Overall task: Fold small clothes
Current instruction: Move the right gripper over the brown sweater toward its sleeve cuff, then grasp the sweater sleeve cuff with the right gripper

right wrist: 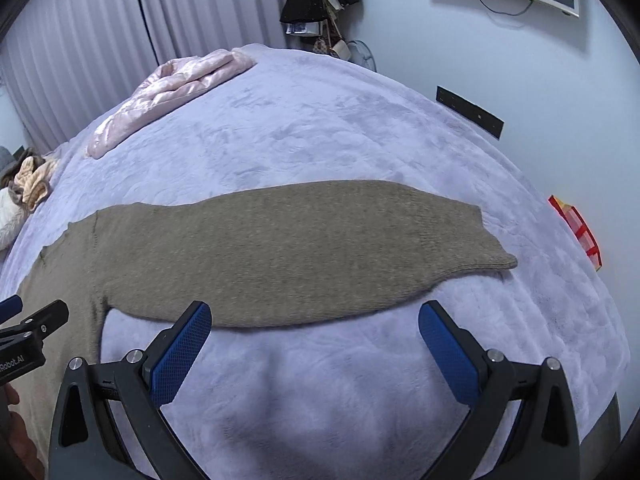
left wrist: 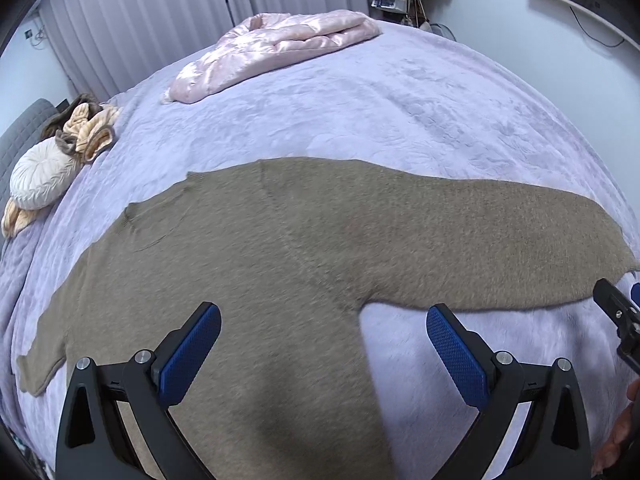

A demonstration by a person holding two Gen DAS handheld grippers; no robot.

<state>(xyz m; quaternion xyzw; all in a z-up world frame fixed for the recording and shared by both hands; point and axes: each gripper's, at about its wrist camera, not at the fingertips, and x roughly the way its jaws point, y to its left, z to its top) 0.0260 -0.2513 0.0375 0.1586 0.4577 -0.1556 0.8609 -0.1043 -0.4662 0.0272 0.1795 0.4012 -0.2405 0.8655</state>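
Spread flat on the bed (left wrist: 400,92), the sweater (left wrist: 280,248) looks soft, limp and stretchy, so pinch its sleeve (right wrist: 320,248) at the cuff (right wrist: 496,248) with your right gripper (right wrist: 316,340); both it and the left gripper (left wrist: 324,340) gape wide, empty.

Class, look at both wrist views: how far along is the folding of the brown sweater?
Done: the brown sweater lies spread flat on the lavender blanket, its right sleeve stretched out sideways. In hand: nothing; the left gripper and right gripper hover open above it. Left: every fold, sleeves and body.
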